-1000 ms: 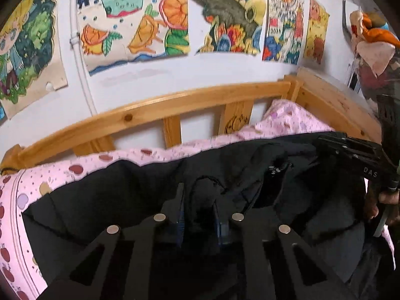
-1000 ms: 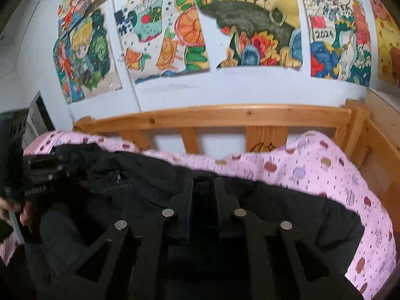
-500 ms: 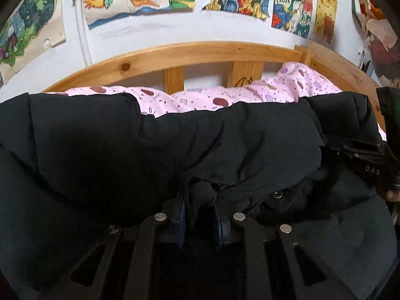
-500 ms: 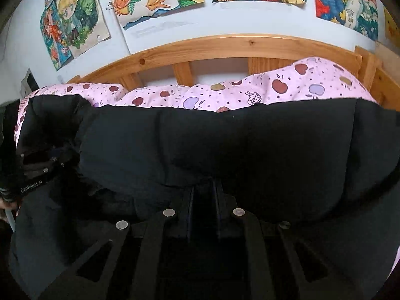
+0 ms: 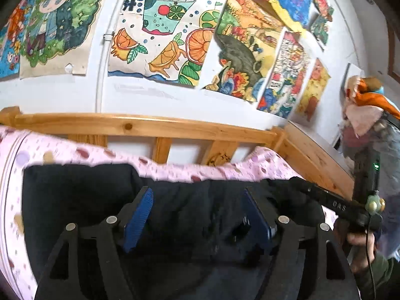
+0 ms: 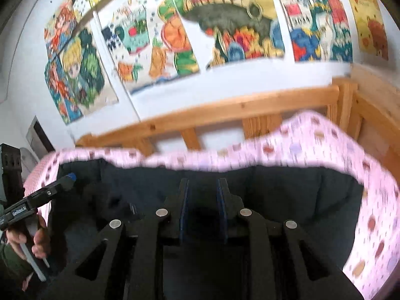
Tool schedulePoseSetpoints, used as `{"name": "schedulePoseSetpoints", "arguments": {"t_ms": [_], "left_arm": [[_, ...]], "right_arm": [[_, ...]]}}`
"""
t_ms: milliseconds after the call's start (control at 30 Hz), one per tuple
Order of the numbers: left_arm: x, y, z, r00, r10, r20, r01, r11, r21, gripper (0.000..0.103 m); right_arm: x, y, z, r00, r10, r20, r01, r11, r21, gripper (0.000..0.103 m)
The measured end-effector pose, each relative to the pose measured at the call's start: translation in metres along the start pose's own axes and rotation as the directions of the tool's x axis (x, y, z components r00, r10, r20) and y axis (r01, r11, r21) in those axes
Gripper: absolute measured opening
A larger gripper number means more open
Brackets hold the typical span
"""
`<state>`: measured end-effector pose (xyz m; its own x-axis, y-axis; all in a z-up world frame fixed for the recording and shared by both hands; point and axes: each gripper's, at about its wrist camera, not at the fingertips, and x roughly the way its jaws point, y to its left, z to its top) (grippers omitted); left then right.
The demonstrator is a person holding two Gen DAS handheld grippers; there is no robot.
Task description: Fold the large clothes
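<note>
Lying across the pink spotted bedsheet [image 5: 175, 170] is the big black coat [image 5: 75, 195], bunched into a dark heap that fills most of the bed in both wrist views. Over on the left side, the left gripper [image 5: 197, 215] hangs just above the coat with its blue pads [image 5: 138, 215] spread wide apart; its jaws have just been opening and nothing is pinched between them, only black fabric lying underneath. Moving right, the right gripper [image 6: 202, 207] sits over the other half of the coat, and its jaws have just been opening too, but only to a narrow gap. It's all black on black in there, so I honestly can't tell if any cloth is caught in it. Behind everything runs the wooden bed rail [image 6: 225, 110], and the white wall above is plastered with colourful drawings [image 5: 160, 30].
</note>
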<state>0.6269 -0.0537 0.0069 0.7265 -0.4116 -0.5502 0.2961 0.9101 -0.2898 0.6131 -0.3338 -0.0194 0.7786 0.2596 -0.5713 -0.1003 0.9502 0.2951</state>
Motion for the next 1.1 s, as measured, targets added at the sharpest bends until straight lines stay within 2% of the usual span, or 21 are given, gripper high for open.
{"name": "schedulePoseSetpoints", "arguments": {"t_ms": [67, 167, 233, 267, 433, 533, 567, 633, 667, 700, 733, 867, 967, 1000, 1033, 1067, 1100], "left_arm": [[0.019, -0.004, 0.003, 1.0, 0.003, -0.019, -0.003, 1.0, -0.002, 0.072], [0.051, -0.003, -0.009, 0.997, 0.004, -0.082, -0.006, 1.0, -0.022, 0.072], [0.066, 0.001, -0.025, 0.989, 0.022, -0.146, -0.023, 1.0, 0.0, 0.071], [0.072, 0.001, -0.032, 0.984, 0.052, -0.17, -0.045, 0.998, 0.042, 0.071], [0.079, -0.005, -0.053, 0.97, 0.098, -0.223, -0.061, 0.984, 0.167, 0.07], [0.09, -0.013, -0.067, 0.951, 0.184, -0.247, -0.124, 0.963, 0.239, 0.07], [0.094, -0.016, -0.071, 0.943, 0.216, -0.252, -0.148, 0.953, 0.263, 0.07], [0.104, -0.021, -0.077, 0.926, 0.276, -0.257, -0.192, 0.932, 0.308, 0.071], [0.105, -0.023, -0.079, 0.923, 0.29, -0.252, -0.203, 0.925, 0.322, 0.071], [0.104, -0.025, -0.08, 0.926, 0.292, -0.241, -0.206, 0.922, 0.326, 0.071], [0.098, -0.024, -0.078, 0.936, 0.274, -0.222, -0.197, 0.928, 0.316, 0.071], [0.071, -0.015, -0.066, 0.969, 0.186, -0.164, -0.146, 0.963, 0.228, 0.071], [0.04, -0.013, -0.058, 0.979, 0.174, -0.106, -0.158, 0.977, 0.146, 0.071], [0.032, -0.012, -0.056, 0.981, 0.173, -0.09, -0.161, 0.978, 0.131, 0.071], [0.022, -0.015, -0.054, 0.982, 0.176, -0.073, -0.166, 0.979, 0.117, 0.072], [0.012, -0.018, -0.053, 0.982, 0.181, -0.059, -0.174, 0.979, 0.107, 0.075], [0.001, -0.021, -0.051, 0.981, 0.188, -0.045, -0.183, 0.978, 0.097, 0.078]], "right_arm": [[0.017, 0.006, 0.007, 0.998, 0.052, -0.018, -0.052, 0.999, 0.012, 0.02], [0.052, 0.013, -0.003, 0.982, 0.164, -0.098, -0.158, 0.985, 0.063, 0.02], [0.072, 0.02, -0.022, 0.976, 0.14, -0.165, -0.138, 0.99, 0.022, 0.02], [0.075, 0.023, -0.029, 0.976, 0.126, -0.178, -0.128, 0.992, 0.004, 0.02], [0.086, 0.01, -0.059, 0.947, 0.144, -0.287, -0.164, 0.986, -0.044, 0.014], [0.089, -0.002, -0.071, 0.938, 0.199, -0.286, -0.202, 0.979, 0.017, 0.01], [0.093, -0.008, -0.076, 0.936, 0.209, -0.282, -0.205, 0.978, 0.044, 0.004], [0.103, -0.013, -0.085, 0.935, 0.204, -0.288, -0.191, 0.979, 0.073, 0.0], [0.105, -0.011, -0.086, 0.936, 0.199, -0.29, -0.186, 0.98, 0.072, 0.0], [0.106, -0.01, -0.089, 0.937, 0.19, -0.292, -0.179, 0.982, 0.065, 0.0], [0.104, -0.009, -0.09, 0.94, 0.187, -0.287, -0.177, 0.982, 0.059, 0.0], [0.084, -0.009, -0.082, 0.952, 0.213, -0.221, -0.202, 0.977, 0.073, 0.0], [0.051, -0.006, -0.075, 0.979, 0.156, -0.133, -0.151, 0.987, 0.047, 0.004], [0.038, -0.003, -0.072, 0.99, 0.109, -0.095, -0.106, 0.994, 0.034, 0.006], [0.024, 0.0, -0.071, 0.996, 0.059, -0.059, -0.058, 0.998, 0.022, 0.009], [0.015, 0.002, -0.069, 0.998, 0.042, -0.042, -0.042, 0.999, 0.018, 0.018], [0.001, 0.004, -0.068, 1.0, 0.021, -0.017, -0.02, 1.0, 0.011, 0.033]]}}
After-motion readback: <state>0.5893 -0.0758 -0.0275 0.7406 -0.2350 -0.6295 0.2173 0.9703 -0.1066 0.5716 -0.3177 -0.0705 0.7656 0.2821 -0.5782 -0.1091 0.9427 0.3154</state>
